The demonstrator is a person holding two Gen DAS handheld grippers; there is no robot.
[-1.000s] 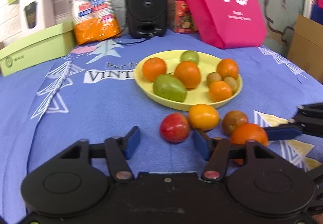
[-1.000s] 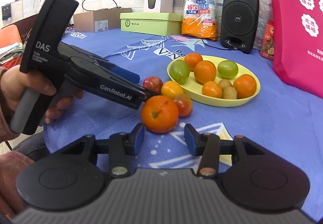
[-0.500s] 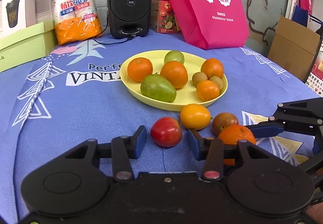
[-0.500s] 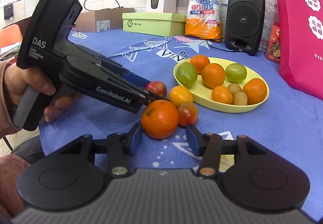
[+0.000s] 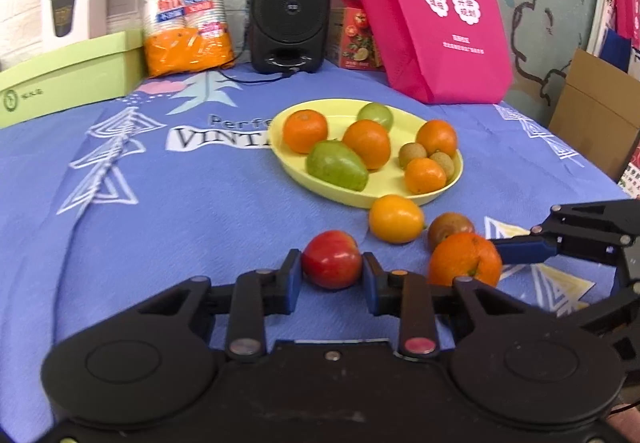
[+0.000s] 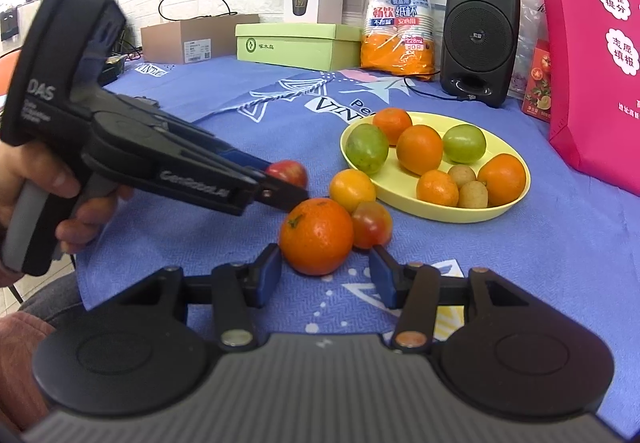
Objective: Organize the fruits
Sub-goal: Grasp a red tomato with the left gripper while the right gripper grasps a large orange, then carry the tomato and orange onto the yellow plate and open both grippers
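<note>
Left tongs [image 5: 332, 275] flank red apple [image 5: 331, 259] beside plate [image 5: 360, 199].
</note>
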